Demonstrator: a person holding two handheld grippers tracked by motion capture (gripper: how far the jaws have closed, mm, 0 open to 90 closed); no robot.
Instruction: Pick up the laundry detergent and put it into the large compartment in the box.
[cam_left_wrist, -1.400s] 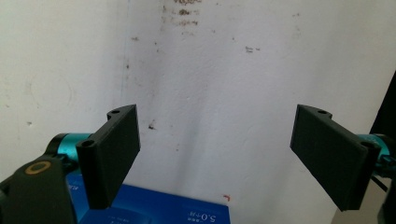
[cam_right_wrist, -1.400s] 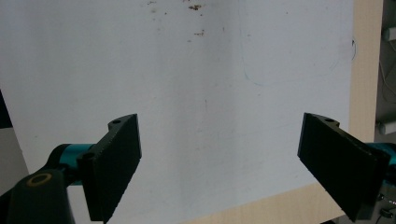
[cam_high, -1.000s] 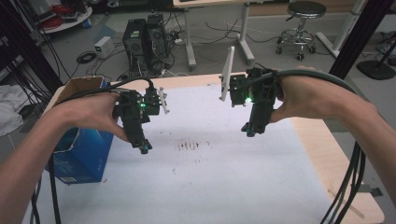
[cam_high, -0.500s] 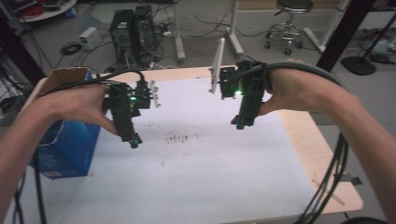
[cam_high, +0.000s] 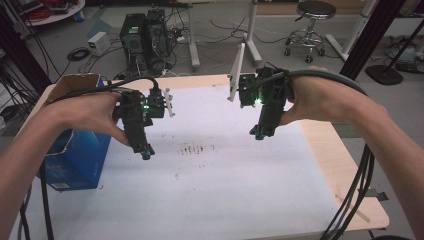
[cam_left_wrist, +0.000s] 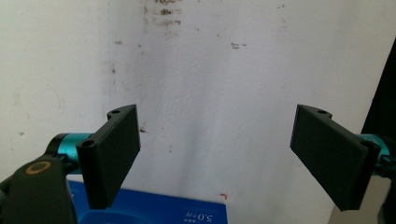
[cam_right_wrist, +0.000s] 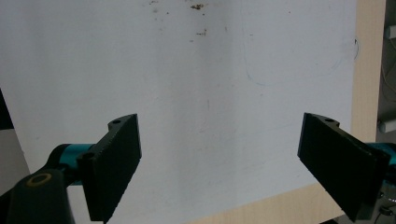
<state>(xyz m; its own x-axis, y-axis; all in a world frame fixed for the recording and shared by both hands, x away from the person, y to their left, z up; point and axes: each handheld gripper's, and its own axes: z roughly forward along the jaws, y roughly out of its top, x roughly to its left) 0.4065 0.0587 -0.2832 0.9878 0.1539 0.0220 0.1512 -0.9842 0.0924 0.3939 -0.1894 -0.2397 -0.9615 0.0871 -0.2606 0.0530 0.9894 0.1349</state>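
Two tongs, both mine, and neither has anything in it. From the high view, my left gripper (cam_high: 146, 152) hangs over the left part of the white sheet (cam_high: 210, 200) that covers the table (cam_high: 345, 165), nose down and just beside the blue box (cam_high: 75, 160) standing at the table's left edge. My right gripper (cam_high: 257, 134) hovers nearer the far right part of the sheet, also pointing down. Between them on the sheet lies a patch of dark smudges (cam_high: 192, 148). Against the picture from a second ago, my hands sit in much the same pose, apart and raised; the blue box and table edges have shifted in frame, so I judge no real work has started and I am only settling over the sheet.

In the left gripper view, the jaws stand wide apart with bare, stained sheet between them, and the top of the blue box (cam_left_wrist: 154, 212) shows at the bottom edge.

In the right gripper view, the jaws are equally wide and hold nothing; below them the sheet ends at a strip of bare wooden table (cam_right_wrist: 369, 60) along its right edge.
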